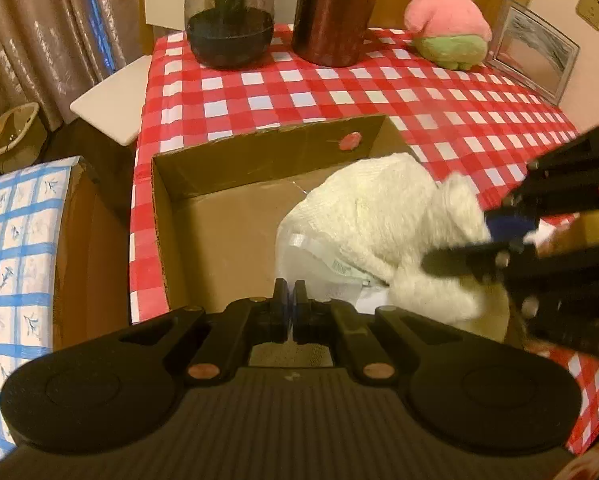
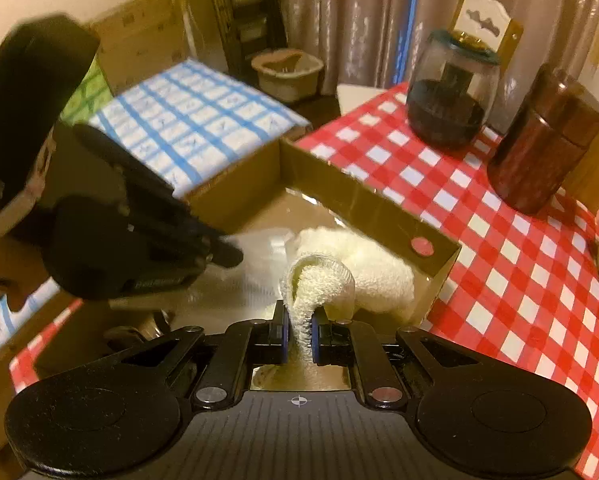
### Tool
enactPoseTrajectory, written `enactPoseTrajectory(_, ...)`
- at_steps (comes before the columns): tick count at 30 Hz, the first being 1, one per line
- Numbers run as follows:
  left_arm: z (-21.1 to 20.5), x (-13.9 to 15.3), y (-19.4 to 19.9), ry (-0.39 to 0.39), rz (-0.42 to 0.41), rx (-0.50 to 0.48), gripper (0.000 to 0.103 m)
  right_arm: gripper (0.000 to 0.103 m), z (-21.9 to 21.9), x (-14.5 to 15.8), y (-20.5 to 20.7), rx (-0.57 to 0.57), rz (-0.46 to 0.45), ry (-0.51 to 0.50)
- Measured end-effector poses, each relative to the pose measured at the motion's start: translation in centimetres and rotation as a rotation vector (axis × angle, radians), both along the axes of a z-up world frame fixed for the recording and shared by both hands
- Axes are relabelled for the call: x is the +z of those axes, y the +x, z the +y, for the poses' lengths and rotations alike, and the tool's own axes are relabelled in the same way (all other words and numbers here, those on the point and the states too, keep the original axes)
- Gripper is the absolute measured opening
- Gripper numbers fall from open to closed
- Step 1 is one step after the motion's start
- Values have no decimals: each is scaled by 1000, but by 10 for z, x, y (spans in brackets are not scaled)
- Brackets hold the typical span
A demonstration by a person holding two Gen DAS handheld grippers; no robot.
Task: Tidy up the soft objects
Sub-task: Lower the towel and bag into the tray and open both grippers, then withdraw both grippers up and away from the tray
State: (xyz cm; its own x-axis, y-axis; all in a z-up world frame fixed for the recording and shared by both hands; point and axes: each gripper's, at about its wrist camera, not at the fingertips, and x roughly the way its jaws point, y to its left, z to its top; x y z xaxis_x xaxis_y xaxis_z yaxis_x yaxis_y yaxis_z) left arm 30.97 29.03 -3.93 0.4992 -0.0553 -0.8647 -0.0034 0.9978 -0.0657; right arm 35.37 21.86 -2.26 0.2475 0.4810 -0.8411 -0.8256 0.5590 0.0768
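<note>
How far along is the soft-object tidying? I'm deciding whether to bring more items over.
Partly done. The white towel is already mostly down inside the cardboard box, but the right tool is shut on one corner, so it isn't released. The left tool is shut and holds nothing. The pink plush toy sits on the checkered tablecloth, outside the box.

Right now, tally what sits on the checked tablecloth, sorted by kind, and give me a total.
Soft things: 2, white towel held in the box by the right gripper, pink plush toy.
Containers: 3, cardboard box, dark glass jar, brown canister.
Picture frames: 1, picture frame.
Total: 6
</note>
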Motion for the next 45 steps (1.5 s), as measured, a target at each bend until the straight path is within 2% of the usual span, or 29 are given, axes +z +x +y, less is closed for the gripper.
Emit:
enactPoseTrajectory(6,-2,-14,10,-1,19,-2,2,10,4,-19,0,13,21,-63)
enactPoseTrajectory(10,-2,-12,7,4,18,1,6,10,1,-18,4,-6,36,-38)
enactPoseTrajectory(13,-1,-4,1,7,5,5,10,15,-6,-10,8,-37,52,0)
enactPoseTrajectory(14,-1,-1,0,10,2,6,13,24,-7,-6,8,-44,56,13)
enactPoseTrajectory(15,-1,3,-3,15,-4,7,15,40,-9,-2,7,-54,59,21)
enactPoseTrajectory(17,-3,11,-8,35,-16,8,28,58,-14,6,6,-73,61,47)
enactPoseTrajectory(19,-5,19,-15,57,-35,15,34,59,-18,16,3,-75,60,64)
enactPoseTrajectory(24,-9,39,-36,55,-78,34,39,59,-31,43,-7,-89,43,88)
enactPoseTrajectory(28,-16,57,-57,59,-124,43,57,59,-51,73,-16,-110,23,128)
enactPoseTrajectory(36,-47,88,-107,99,-230,36,71,60,-105,128,-56,-164,-43,196)
enactPoseTrajectory(45,-83,97,-161,39,-280,86,87,61,-164,140,-107,-246,-33,262)
